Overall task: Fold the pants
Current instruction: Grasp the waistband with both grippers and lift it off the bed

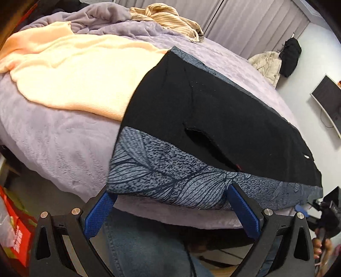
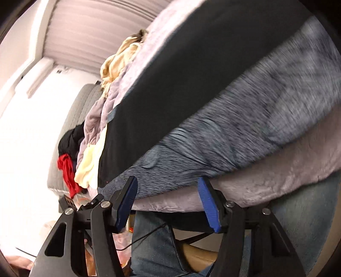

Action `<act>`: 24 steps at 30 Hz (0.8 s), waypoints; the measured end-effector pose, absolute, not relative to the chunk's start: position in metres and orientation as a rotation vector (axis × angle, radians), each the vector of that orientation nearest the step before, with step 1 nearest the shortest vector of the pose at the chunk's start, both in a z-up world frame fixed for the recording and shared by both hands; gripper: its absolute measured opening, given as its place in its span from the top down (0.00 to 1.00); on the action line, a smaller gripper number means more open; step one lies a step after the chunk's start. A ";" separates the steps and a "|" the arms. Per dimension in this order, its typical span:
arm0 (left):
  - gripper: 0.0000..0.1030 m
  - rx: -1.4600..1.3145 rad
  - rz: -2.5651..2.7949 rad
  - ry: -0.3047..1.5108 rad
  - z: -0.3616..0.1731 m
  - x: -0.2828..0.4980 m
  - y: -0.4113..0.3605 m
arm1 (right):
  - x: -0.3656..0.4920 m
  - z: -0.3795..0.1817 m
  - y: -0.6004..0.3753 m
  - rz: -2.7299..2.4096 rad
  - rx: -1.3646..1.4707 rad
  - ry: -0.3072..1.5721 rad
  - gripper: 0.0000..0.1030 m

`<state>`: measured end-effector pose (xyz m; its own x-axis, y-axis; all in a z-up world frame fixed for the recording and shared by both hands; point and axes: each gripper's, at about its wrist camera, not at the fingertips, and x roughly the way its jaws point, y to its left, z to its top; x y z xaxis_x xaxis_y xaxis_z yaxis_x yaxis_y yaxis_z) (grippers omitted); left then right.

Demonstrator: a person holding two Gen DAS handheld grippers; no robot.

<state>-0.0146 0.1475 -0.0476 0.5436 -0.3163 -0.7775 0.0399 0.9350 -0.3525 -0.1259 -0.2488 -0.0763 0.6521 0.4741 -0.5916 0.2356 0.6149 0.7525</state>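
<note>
**Dark pants spread flat, folding hardly begun**

Black pants (image 1: 213,110) with a leaf-patterned waistband are laid flat on the lilac bed (image 1: 53,144), toward 12 o'clock. Left gripper (image 1: 168,204) and right gripper (image 2: 167,191) are held at the band, jaws apart. Every fold is judged outstanding.

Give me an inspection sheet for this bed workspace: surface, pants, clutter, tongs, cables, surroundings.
Surface: bed under a lilac plush blanket, rumpled at the far end.
Job's things: pants, black with a blue-grey leaf-patterned band, spread flat at the near edge.
Clutter: peach blanket beside the pants, its edge tucked under them; tan striped garment farther back; red and black clothes by the headboard.
Grippers: left tongs open at the patterned band; right tongs open at the same edge; neither grips.
Cables: thin black cable below the bed edge.
Surroundings: curtains, wall monitor, hanging coats.
</note>
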 end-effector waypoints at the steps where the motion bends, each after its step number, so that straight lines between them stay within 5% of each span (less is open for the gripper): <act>1: 0.00 -0.316 -0.217 0.981 -0.049 -0.012 0.147 | -0.126 -0.079 -0.249 0.154 0.930 0.879 0.39; 24: 0.00 -0.380 -0.314 0.910 -0.055 -0.031 0.129 | -0.109 -0.080 -0.261 0.240 0.973 0.753 0.37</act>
